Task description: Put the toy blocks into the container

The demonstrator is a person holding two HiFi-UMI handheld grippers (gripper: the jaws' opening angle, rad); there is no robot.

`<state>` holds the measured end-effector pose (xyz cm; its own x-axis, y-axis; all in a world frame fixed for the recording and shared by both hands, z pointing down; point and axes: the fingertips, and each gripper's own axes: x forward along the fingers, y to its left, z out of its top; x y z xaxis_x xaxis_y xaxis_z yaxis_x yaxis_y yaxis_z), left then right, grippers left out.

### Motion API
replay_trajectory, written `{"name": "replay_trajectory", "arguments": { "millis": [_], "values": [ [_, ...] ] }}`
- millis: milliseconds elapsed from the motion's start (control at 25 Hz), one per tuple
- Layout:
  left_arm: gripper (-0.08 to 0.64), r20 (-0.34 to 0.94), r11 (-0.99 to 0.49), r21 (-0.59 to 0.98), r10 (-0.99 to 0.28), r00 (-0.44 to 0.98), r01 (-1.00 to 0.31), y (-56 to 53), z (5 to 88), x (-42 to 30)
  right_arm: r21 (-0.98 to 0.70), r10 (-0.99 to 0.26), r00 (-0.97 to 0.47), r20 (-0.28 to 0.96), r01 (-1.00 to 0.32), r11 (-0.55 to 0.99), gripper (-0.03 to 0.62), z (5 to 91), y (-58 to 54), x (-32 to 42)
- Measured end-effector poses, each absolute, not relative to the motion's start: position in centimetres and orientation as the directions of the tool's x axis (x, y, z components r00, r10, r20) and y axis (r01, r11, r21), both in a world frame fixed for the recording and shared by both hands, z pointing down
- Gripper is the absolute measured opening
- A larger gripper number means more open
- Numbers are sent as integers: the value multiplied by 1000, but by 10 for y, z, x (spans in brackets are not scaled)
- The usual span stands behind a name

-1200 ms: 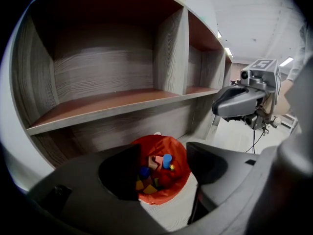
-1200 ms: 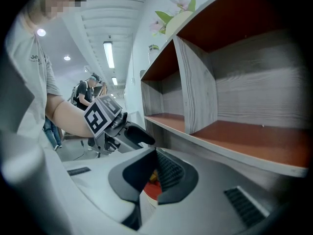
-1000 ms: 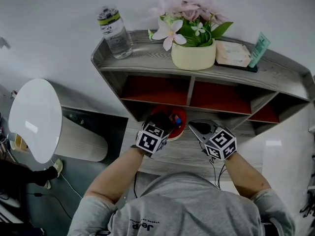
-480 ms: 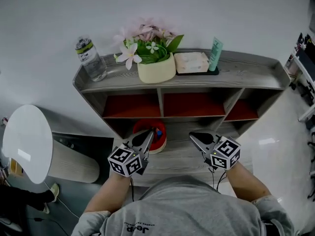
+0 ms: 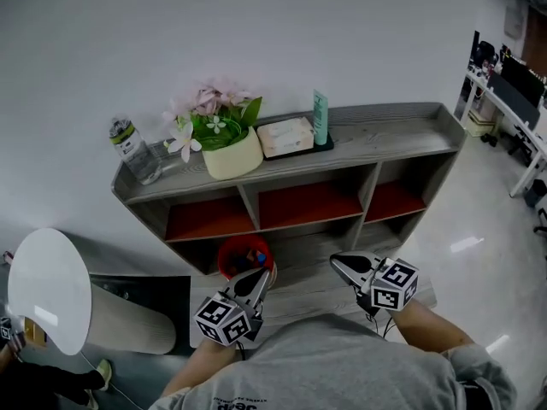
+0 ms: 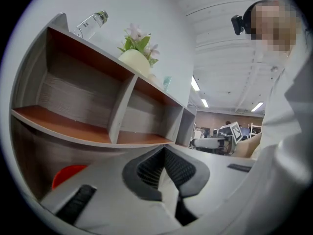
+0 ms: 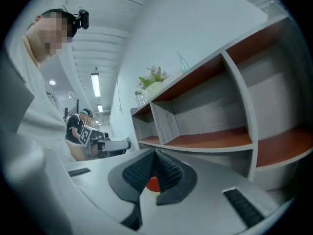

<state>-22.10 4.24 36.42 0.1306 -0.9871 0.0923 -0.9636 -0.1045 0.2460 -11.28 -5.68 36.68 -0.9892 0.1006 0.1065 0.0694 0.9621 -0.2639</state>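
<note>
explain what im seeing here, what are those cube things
No robot: a person holds a two-jaw gripper in each hand; the marker cubes are parts of them. One picture looks down from a head camera; the other two come from cameras on the left gripper and right gripper. Both are shut, holding nothing. On the low ledge of the grey shelf unit stands a red container with toy blocks inside; a flower pot and bottle sit on top.
</note>
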Motion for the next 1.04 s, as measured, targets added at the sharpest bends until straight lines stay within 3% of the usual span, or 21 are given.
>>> {"name": "replay_trajectory", "arguments": {
  "millis": [1040],
  "values": [
    [12, 62, -113, 266, -989, 134, -957, 52, 352, -226, -208, 129, -985, 117, 102, 973, 5, 358, -53, -124]
  ]
}}
